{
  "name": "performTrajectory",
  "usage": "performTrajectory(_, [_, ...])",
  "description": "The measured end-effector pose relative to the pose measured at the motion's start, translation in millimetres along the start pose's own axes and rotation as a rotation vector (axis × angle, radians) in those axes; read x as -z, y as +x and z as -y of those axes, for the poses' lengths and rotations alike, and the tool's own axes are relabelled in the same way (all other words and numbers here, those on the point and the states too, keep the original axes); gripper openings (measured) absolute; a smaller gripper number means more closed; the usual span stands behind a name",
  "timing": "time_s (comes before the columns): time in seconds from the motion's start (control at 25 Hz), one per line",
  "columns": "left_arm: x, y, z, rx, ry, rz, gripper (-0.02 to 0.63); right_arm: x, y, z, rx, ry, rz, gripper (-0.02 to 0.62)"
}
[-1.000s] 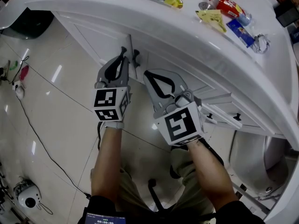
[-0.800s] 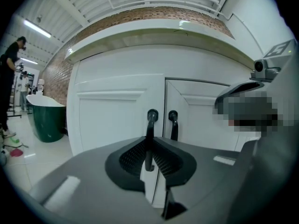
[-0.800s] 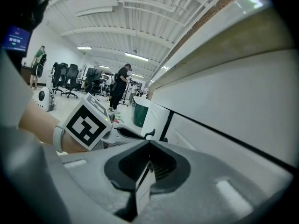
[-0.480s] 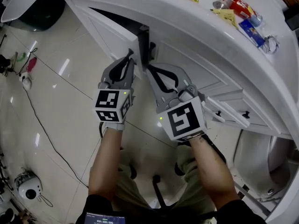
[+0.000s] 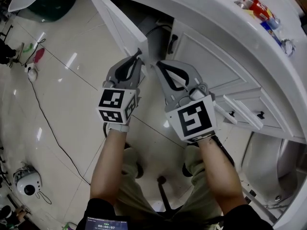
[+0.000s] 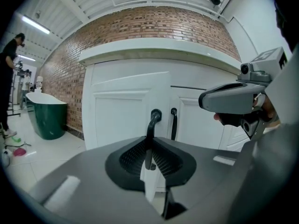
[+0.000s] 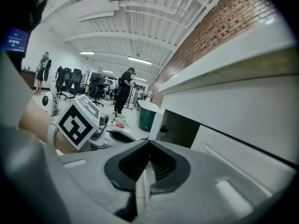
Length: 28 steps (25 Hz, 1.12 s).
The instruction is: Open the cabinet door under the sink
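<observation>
The left cabinet door (image 5: pixel 120 25) under the white counter stands swung out, and the dark inside of the cabinet (image 5: pixel 154 30) shows behind it. My left gripper (image 5: pixel 139 55) is shut on that door's black handle (image 6: pixel 153 121), whose bar runs down between the pads of this gripper (image 6: pixel 150 143). The right door (image 5: pixel 216 63) stays flat against the cabinet with its own black handle (image 5: pixel 171 43). Close beside the left one, my right gripper (image 5: pixel 158 64) is shut with nothing in it; in its own view this gripper (image 7: pixel 149 144) has its tips touching, in front of the cabinet's dark opening (image 7: pixel 180 129).
A dark green tub (image 5: pixel 45 6) stands on the tiled floor at the far left. A black cable (image 5: pixel 48 128) and a small round white device (image 5: pixel 26 186) lie on the floor. Drawers with black knobs (image 5: pixel 249 111) are to the right. Packets lie on the countertop (image 5: pixel 261 13).
The left door has swung out from nearly closed, and the dark inside now shows. Both grippers have drawn back from the cabinet together, the left one keeping its hold on the handle.
</observation>
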State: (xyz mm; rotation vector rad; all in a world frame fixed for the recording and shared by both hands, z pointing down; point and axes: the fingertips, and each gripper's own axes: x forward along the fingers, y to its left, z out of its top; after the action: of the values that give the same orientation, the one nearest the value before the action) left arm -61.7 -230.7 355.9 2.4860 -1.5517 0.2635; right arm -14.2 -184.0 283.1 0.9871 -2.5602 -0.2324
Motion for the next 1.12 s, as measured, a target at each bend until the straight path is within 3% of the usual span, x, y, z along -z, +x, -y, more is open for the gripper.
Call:
performTrajectory(0.56, [13, -54, -42, -0.091, -0.035, -0.011, 0.052, -13, -10, -45, -0.017, -0.027, 0.002, -0.008])
performTrajectory(1.12, [21, -90, -89, -0.14, -0.053, -0.008, 0.043, -16, 21, -79, -0.059, -0.024, 0.01, -0.008])
